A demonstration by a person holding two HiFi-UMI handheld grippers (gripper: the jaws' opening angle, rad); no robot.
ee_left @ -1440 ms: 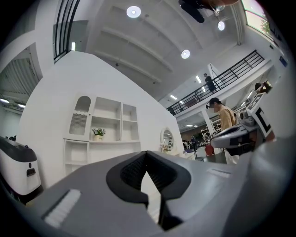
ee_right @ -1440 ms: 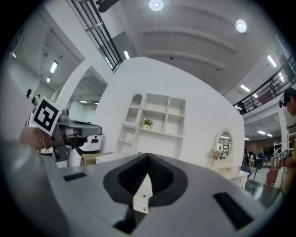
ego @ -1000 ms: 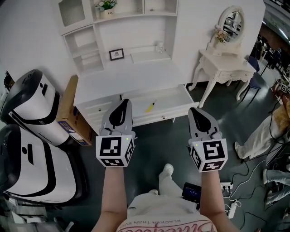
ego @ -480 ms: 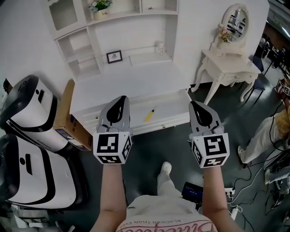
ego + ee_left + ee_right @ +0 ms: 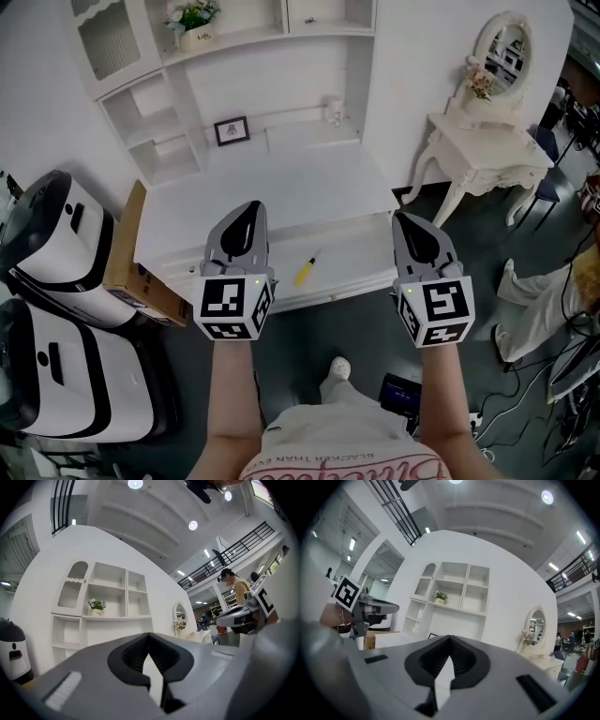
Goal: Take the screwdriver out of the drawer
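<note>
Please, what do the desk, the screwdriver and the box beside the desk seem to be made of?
Desk: probably white-painted wood, with an even matte surface.
Screwdriver: the handle looks like yellow plastic, bright and uniform; the shaft is too small to judge.
Box: likely cardboard, from its dull brown face.

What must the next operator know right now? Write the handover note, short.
Left gripper: jaws shut, empty, held up in front of the desk.
Right gripper: jaws shut, empty, held up alongside.
Screwdriver: yellow handle, lying in the open drawer, untouched, between the two grippers in the head view.
Done: drawer stands open.
Left: open one gripper, grasp the screwdriver, lift it out.
</note>
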